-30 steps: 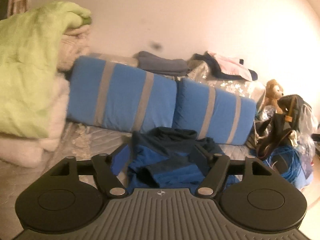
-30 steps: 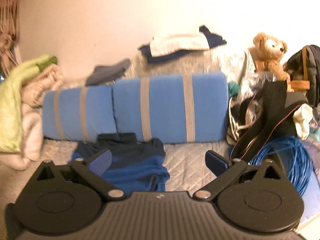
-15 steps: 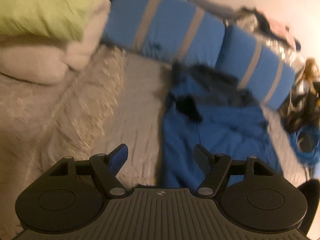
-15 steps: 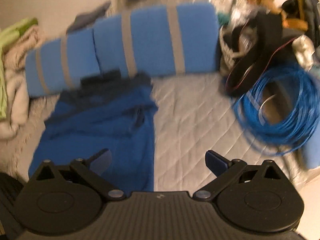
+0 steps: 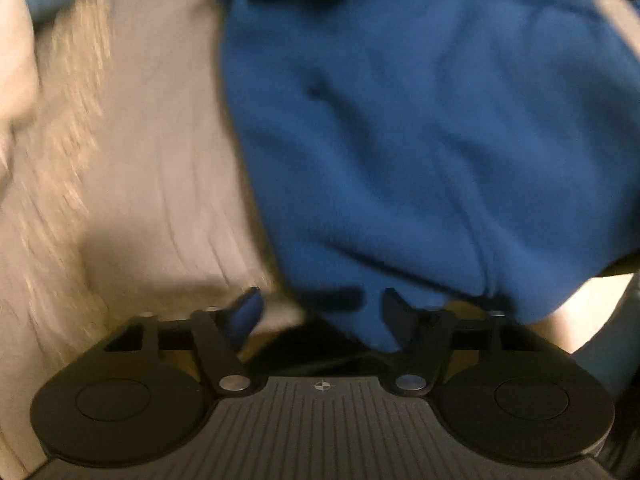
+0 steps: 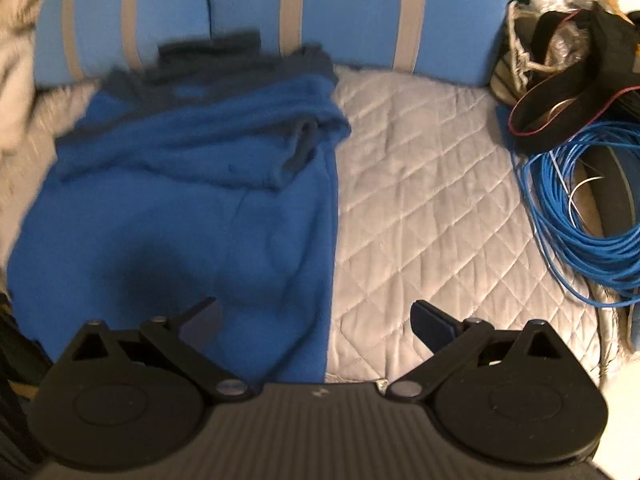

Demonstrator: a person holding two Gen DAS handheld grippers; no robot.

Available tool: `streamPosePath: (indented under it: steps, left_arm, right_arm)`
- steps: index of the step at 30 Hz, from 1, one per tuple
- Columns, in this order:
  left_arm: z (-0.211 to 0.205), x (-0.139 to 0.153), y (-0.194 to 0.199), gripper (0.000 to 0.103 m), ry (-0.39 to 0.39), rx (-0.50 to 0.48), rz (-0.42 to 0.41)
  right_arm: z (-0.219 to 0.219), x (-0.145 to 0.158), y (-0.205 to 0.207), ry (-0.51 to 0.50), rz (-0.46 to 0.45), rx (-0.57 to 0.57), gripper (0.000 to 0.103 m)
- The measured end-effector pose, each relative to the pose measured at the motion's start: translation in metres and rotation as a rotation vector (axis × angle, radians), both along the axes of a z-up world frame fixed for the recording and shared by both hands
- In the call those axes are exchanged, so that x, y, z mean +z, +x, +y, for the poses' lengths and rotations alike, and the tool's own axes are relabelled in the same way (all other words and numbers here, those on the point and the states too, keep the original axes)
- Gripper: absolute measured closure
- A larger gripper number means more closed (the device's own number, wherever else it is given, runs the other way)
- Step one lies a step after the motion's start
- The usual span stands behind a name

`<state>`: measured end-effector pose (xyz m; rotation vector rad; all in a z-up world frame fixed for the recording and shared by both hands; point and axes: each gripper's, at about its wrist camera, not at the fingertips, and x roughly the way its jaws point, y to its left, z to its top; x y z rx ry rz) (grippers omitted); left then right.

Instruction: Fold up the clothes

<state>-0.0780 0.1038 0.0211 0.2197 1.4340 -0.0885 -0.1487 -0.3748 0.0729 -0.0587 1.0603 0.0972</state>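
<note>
Both my tongs have dropped from facing the pillows to the bed (image 6: 420, 184), so folding can start. The fleece (image 6: 192, 208), soft, blue, dark-trimmed, lies rumpled ahead of both. My left tongs (image 5: 320, 312), just narrowing, straddle its near hem without pinching yet. My right tongs (image 6: 316, 320) gape wide over its right edge, empty.

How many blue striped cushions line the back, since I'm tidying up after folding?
2: a left cushion behind the blue garment, and a right cushion beside it. Others may lie outside the view.
</note>
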Motion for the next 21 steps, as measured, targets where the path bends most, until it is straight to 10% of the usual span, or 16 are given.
streamPosePath:
  steps: [13,15,17,21]
  left_arm:
    - [0.011,-0.029,0.013,0.054,-0.038,0.130,0.040]
    - [0.014,-0.028,0.010,0.068,-0.060,0.139,0.034]
    - [0.019,-0.023,0.006,0.088,-0.095,0.147,0.021]
    - [0.036,0.000,-0.005,0.091,-0.206,0.157,-0.032]
  right_arm:
    - [0.014,-0.130,0.051,-0.115,0.478,-0.048,0.016]
    - [0.013,-0.138,0.050,-0.075,0.511,-0.041,0.035]
    - [0.016,-0.137,0.045,-0.016,0.508,-0.006,0.084]
    - [0.011,-0.103,0.034,0.100,0.416,0.068,0.096]
